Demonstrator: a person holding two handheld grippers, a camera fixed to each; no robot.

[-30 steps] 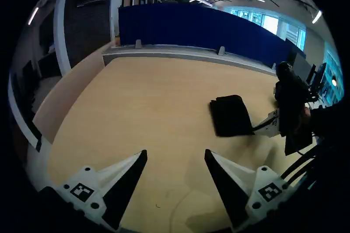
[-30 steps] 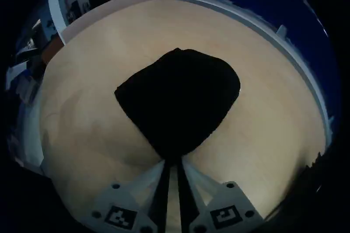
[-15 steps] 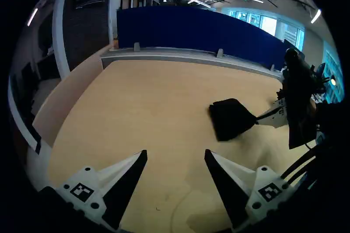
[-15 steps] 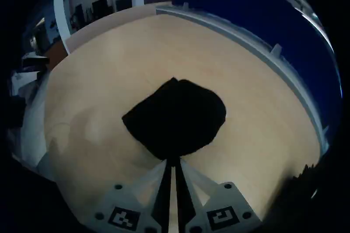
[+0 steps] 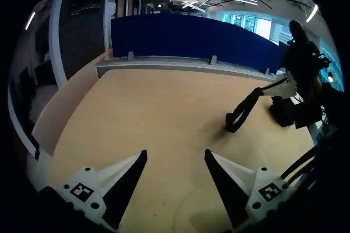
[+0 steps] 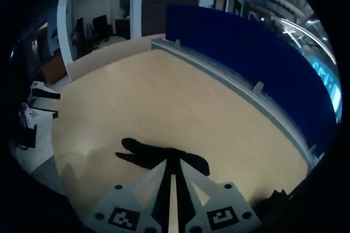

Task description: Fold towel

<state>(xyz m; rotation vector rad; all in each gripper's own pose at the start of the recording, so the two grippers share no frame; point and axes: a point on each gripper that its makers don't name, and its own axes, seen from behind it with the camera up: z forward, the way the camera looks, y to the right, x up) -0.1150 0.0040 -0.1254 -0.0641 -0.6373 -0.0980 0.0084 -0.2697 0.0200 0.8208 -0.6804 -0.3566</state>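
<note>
The right tongs [image 6: 173,162] are clenched on the black towel [image 6: 144,153], and the pinched edge is hidden between their fingers. In the left gripper view the towel [image 5: 239,111] hangs as a narrow strip. Its lower end touches the counter [image 5: 153,110] short of the blue partition [image 5: 192,36], and its folds are too dark to make out. The left tongs [image 5: 175,176] are released, farther from the partition.

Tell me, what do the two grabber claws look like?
Both look alike. The left gripper has two pointed, wedge-shaped fingers, white outside and black on the inner faces. Each carries a square black-and-white marker and small round holes. The right gripper has the same build. Black cables run beside the left one.
</note>
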